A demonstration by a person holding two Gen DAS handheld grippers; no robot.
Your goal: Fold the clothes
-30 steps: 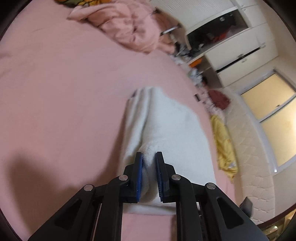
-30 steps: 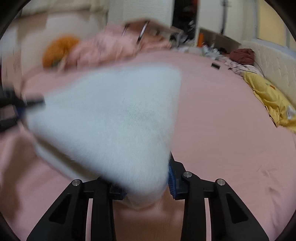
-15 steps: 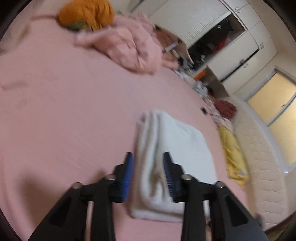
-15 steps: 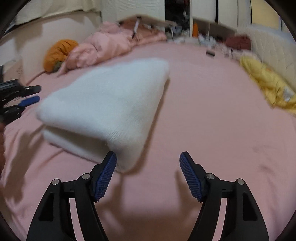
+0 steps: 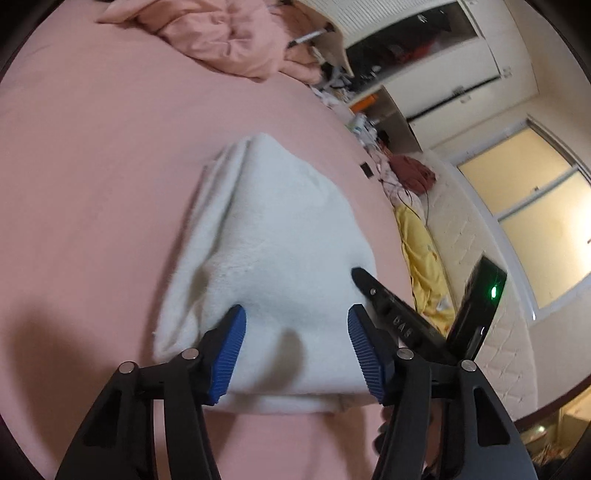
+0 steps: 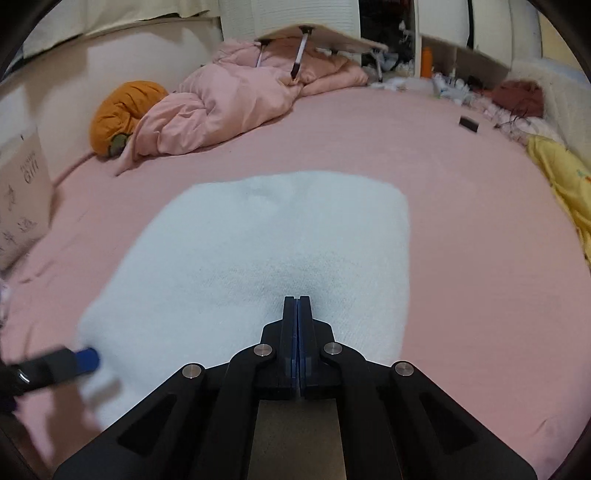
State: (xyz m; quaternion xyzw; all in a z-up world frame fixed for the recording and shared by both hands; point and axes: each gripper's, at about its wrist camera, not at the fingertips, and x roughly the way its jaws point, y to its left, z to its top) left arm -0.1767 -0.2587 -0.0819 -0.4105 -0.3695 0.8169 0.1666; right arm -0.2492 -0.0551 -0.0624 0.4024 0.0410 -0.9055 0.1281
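A folded white fleecy garment (image 5: 280, 236) lies flat on the pink bed sheet (image 5: 92, 155). My left gripper (image 5: 296, 314) hovers over its near edge. Its jaws are opening and the blue pads (image 5: 229, 347) do not press the cloth. My right gripper (image 6: 297, 300) is shut with nothing between its fingers, its tip just above the white garment (image 6: 280, 240). In the left wrist view the right gripper (image 5: 357, 274) comes in from the right, its shut tip at the garment's right edge. A blue pad (image 6: 86, 360) of the left gripper shows at the garment's left corner.
A rumpled pink duvet (image 6: 229, 107) and an orange cushion (image 6: 125, 110) lie at the far side of the bed, under a small folding table (image 6: 321, 35). A yellow garment (image 6: 565, 177) and a dark red one (image 6: 521, 92) sit at the right edge. A cardboard box (image 6: 22, 192) stands left.
Both grippers let go of the white garment, which now lies flat instead of hanging lifted. The left jaws spread wider. The right jaws opened wide, then shut, and moved over the garment.
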